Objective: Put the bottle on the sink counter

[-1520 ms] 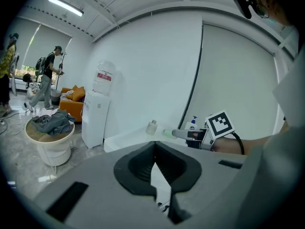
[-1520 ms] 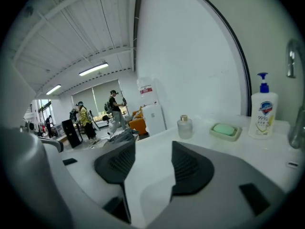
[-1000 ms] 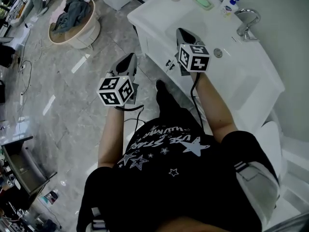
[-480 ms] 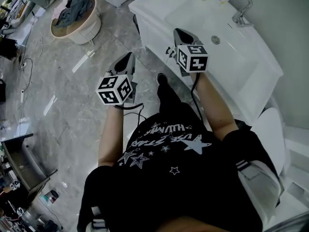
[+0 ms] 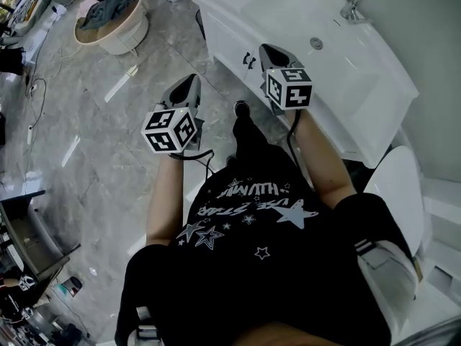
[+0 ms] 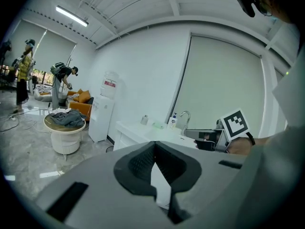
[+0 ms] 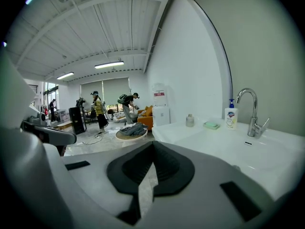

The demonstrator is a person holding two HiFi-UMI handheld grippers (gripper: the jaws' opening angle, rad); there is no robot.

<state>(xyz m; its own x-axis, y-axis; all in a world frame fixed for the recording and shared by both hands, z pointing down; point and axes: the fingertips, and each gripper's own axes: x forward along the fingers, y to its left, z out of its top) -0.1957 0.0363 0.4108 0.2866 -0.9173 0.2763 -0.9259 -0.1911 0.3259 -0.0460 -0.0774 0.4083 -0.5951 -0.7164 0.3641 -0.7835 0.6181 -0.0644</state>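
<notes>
The grey marble floor (image 5: 94, 164) took up most of what lay below me, and I stood on it facing the long white sink counter (image 5: 216, 6), which ran off toward the upper right in the head view. A white water dispenser (image 6: 102, 119) stood against the wall past the counter's far end. Out on the floor, well apart from the counter, sat a round pale basket (image 5: 126, 40) with grey clothes (image 5: 108, 7) heaped in it.

I held my left claw (image 5: 189, 85) out over the floor, beside the counter's front. Its jaws were together at the tips with nothing between them (image 6: 155, 144). My right claw (image 5: 271, 51) reached out at the counter's front edge, over the cabinet doors. Its jaws were likewise pressed together and empty (image 7: 152, 144).

At the back of the counter the chrome faucet (image 7: 251, 112) rose over the basin. The pump bottle (image 7: 231, 117) stood upright on the counter just beside the faucet, against the wall, well away from both claws. Next along lay a green soap dish (image 7: 210, 125), and past that a small grey bottle (image 7: 190, 120) stood upright near the counter's far end.
</notes>
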